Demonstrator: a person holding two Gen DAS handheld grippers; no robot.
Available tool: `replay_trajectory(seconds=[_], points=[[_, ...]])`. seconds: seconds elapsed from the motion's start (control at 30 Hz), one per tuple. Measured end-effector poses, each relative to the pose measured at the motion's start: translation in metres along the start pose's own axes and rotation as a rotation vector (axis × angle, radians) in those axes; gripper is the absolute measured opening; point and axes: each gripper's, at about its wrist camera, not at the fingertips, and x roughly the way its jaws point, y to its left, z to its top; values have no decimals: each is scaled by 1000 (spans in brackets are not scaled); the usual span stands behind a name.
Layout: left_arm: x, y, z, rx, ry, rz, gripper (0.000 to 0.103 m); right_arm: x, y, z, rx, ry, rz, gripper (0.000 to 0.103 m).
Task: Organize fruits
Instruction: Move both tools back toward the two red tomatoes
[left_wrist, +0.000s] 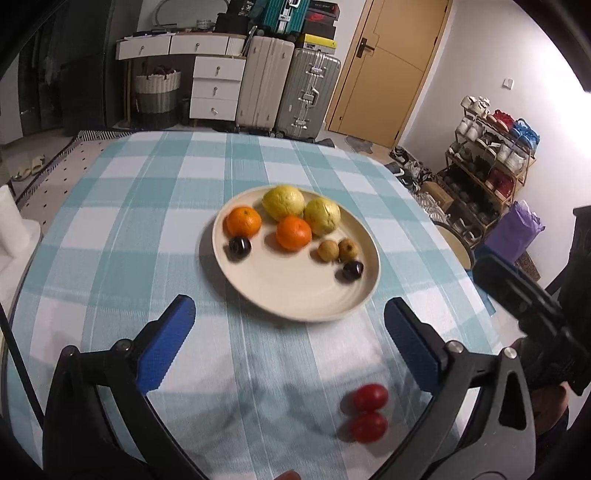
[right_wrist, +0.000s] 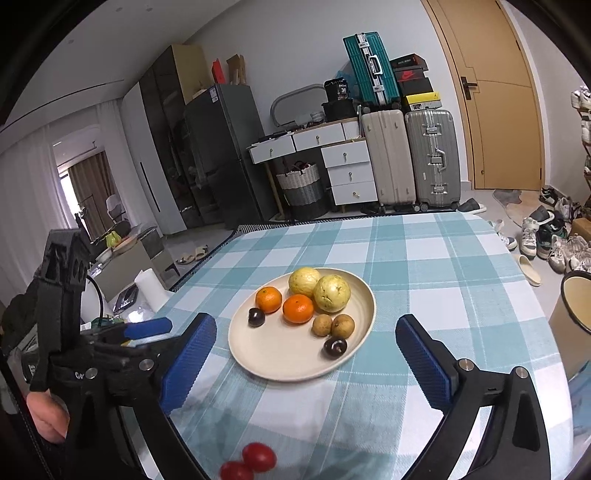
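A cream plate (left_wrist: 288, 295) (right_wrist: 280, 358) on the checked tablecloth holds two yellow guavas (left_wrist: 283, 202) (right_wrist: 331, 293), two oranges (left_wrist: 293, 233) (right_wrist: 297, 308), two small brown longans (left_wrist: 328, 251) (right_wrist: 321, 325) and two dark cherries (left_wrist: 352, 270) (right_wrist: 335, 347). Two red tomatoes (left_wrist: 369, 411) (right_wrist: 258, 457) lie on the cloth near the front edge, off the plate. My left gripper (left_wrist: 290, 341) is open above the cloth in front of the plate, holding nothing. My right gripper (right_wrist: 306, 358) is open too, its blue pads wide on either side of the plate's near rim.
The right gripper's body (left_wrist: 532, 317) shows at the right of the left wrist view, and the left gripper's body (right_wrist: 74, 332) at the left of the right wrist view. A cream cup (right_wrist: 576, 317) stands at the table's right edge. Suitcases, drawers and a shoe rack stand beyond the table.
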Motion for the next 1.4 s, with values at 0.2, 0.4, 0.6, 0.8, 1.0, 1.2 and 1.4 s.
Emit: replay_trajectory(seconds=[0.2,0.4,0.6,0.8,1.0,1.2,1.4], points=[[-5,-9,-25,19,43,-9,102,-19,1,-12,-5,9,-7,102],[-3,-8,-53,14,122,-41,102,-28,-1,-28,7,39,-29,103],[0,-15,-75,32,171,-60,102,-31,-1,-42,18,73,-35,103],[8,-31,-87,70,212,-79,102,-33,4,-51,22,87,-34,103],[15,-41,-92,81,246,-51,102,-35,5,-59,20,108,-31,103],[22,-43,-96,71,271,-71,102,-32,2,-63,35,123,-29,103],[25,-46,-99,74,277,-104,91,-29,0,-65,47,134,-26,103]])
